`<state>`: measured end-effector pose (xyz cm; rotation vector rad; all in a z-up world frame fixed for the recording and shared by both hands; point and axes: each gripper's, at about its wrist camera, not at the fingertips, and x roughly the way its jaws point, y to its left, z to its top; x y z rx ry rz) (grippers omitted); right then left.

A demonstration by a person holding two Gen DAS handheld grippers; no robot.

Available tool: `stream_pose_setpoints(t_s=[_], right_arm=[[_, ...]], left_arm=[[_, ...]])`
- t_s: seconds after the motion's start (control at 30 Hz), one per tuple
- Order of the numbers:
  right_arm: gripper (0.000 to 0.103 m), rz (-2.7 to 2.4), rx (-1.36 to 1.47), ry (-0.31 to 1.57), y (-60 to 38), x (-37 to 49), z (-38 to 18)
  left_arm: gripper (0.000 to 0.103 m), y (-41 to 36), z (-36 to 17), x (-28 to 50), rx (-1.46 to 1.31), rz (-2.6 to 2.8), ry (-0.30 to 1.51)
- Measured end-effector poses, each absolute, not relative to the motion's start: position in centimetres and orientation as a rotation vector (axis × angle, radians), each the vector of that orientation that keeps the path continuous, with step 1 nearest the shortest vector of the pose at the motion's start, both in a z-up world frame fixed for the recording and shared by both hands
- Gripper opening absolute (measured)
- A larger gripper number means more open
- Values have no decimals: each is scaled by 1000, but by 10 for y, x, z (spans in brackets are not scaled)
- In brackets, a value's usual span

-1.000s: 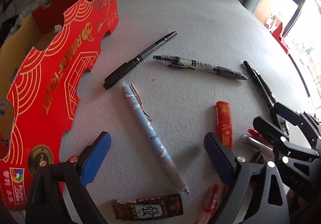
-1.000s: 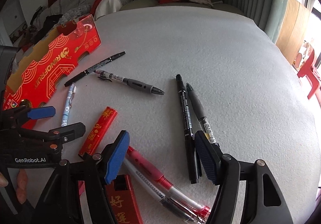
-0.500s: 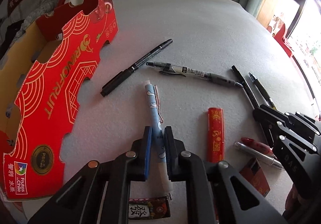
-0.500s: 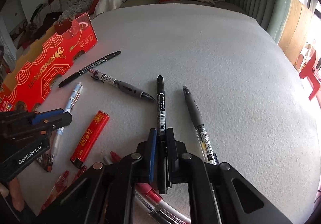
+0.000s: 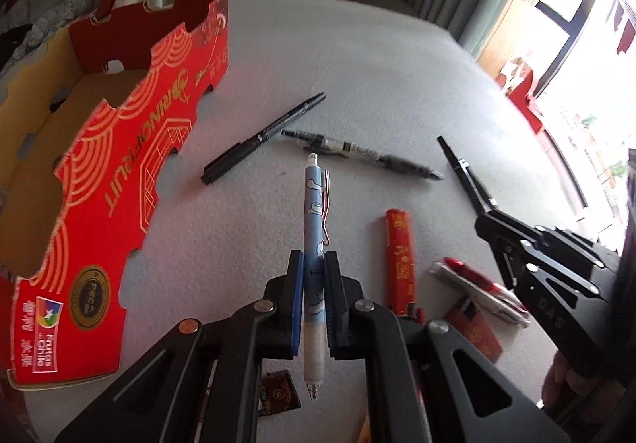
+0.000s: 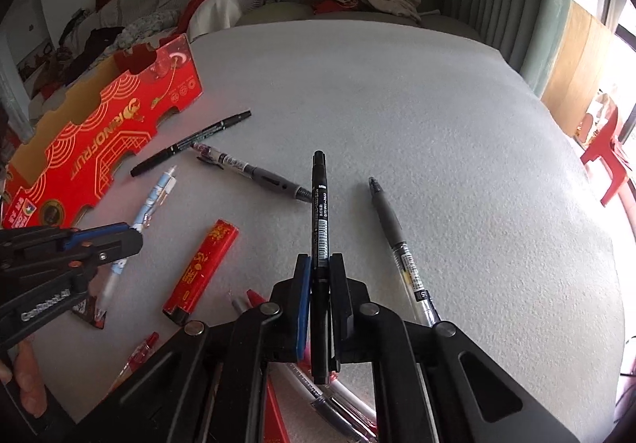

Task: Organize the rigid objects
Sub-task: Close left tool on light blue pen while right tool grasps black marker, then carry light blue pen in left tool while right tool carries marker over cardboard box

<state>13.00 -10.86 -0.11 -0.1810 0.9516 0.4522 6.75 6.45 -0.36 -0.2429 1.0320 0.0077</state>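
Note:
My left gripper (image 5: 314,284) is shut on a light blue pen (image 5: 315,212), lifted off the grey table with its tip pointing back toward the camera. My right gripper (image 6: 321,280) is shut on a black marker (image 6: 320,212) that sticks out ahead of the fingers. In the right wrist view the left gripper (image 6: 119,238) shows at the left with the blue pen (image 6: 153,200) in it. The right gripper (image 5: 483,220) shows at the right of the left wrist view, holding the black marker (image 5: 461,169).
An open red cardboard box (image 5: 119,173) stands at the left. On the table lie a thin black marker (image 5: 262,137), a grey gel pen (image 5: 365,155), a red tube (image 5: 399,260), another grey pen (image 6: 397,240) and red pens (image 5: 477,284). Clothes pile on a sofa behind.
Both grippers went from open to shut, the left on the blue pen, the right on the black marker. The left one then rose with its pen.

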Motion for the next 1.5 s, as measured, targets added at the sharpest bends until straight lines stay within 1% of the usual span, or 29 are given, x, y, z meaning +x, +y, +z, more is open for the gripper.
stream_pose_setpoints(t_s=[0.2, 0.5, 0.73, 1.17, 1.33, 1.5], right_arm=[[10, 473, -134, 871, -108, 110, 30], [10, 514, -67, 846, -101, 77, 46], [10, 543, -70, 799, -85, 57, 65], [10, 644, -116, 696, -16, 36, 103], [10, 679, -151, 669, 23, 29, 112], [10, 720, -181, 662, 65, 28, 112]], left_arm=[[10, 76, 12, 56, -265, 2, 991], [10, 67, 23, 35, -204, 40, 977], [10, 71, 45, 18, -149, 70, 909], [10, 135, 86, -11, -191, 173, 802], [10, 172, 91, -23, -233, 224, 778], [10, 215, 86, -32, -277, 286, 783]])
